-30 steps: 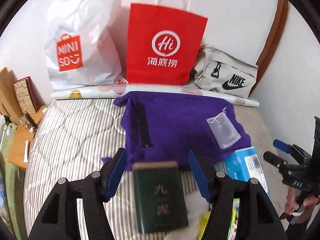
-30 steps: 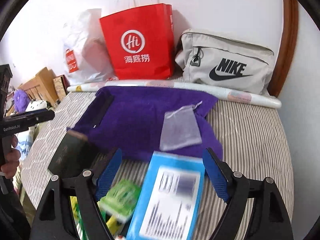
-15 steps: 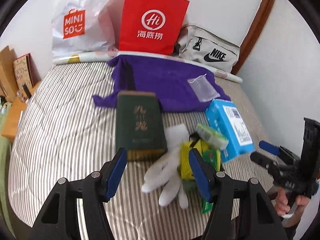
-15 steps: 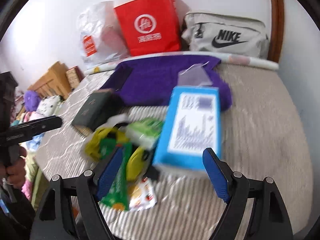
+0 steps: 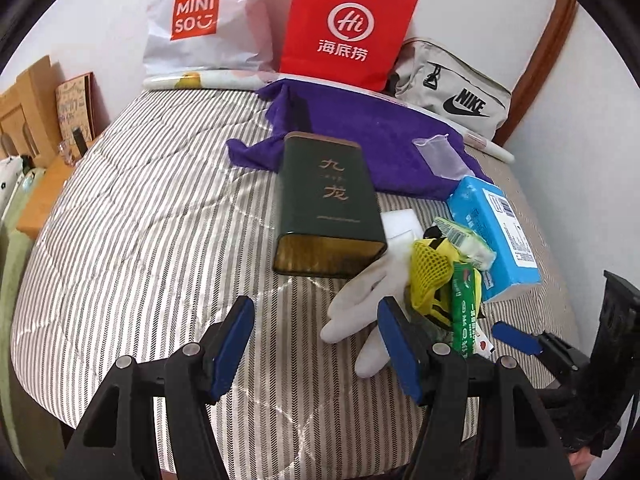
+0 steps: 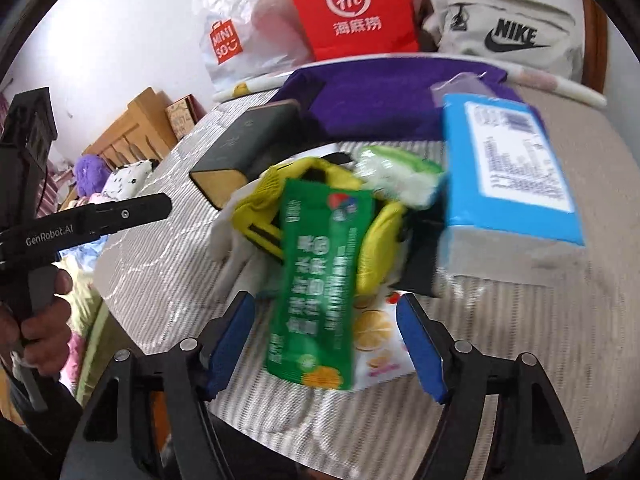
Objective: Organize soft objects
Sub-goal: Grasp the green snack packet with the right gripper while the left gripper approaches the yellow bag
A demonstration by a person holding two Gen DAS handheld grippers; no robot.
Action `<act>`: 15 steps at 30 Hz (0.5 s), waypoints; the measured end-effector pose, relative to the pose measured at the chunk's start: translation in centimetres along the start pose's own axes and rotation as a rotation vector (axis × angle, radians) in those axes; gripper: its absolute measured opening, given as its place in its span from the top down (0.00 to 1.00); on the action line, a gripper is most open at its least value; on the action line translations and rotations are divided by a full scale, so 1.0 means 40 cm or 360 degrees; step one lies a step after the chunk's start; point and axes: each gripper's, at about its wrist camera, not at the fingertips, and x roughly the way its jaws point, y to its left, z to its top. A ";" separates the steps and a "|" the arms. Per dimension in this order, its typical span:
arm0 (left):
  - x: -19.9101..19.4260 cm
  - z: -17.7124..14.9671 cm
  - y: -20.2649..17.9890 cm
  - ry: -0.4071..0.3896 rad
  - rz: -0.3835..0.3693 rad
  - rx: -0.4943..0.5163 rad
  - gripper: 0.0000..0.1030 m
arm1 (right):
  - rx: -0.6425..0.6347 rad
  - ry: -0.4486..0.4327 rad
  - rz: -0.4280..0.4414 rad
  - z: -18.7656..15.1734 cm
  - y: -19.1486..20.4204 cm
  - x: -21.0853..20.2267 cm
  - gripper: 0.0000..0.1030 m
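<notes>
The left gripper has its blue fingers apart and holds nothing. It hangs over the striped bed. A white glove lies just past its right finger, touching a dark green tin. The right gripper is closing, but its fingers are still apart. The bottom of a green packet lies between them, untouched. Behind the packet sit a yellow mesh thing and a blue tissue pack. A purple cloth lies farther back, near a red paper bag.
</notes>
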 end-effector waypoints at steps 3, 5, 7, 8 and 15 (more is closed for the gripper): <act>0.003 -0.003 0.016 0.0010 -0.0018 -0.0028 0.40 | -0.0036 0.0036 -0.0049 0.001 0.023 0.033 0.29; 0.006 -0.005 0.022 0.0019 -0.0023 -0.0034 0.39 | -0.0031 0.0026 -0.0069 0.004 0.030 0.046 0.42; 0.011 -0.006 0.024 0.0031 -0.0019 -0.0037 0.39 | -0.0035 0.0022 -0.0077 0.008 0.031 0.049 0.70; 0.012 -0.008 0.025 0.0034 -0.0017 -0.0034 0.39 | -0.0053 0.0020 -0.0075 0.009 0.032 0.044 0.70; 0.010 -0.009 0.005 0.0022 -0.0082 -0.0004 0.39 | -0.0100 -0.0083 -0.0092 0.004 0.023 -0.030 0.71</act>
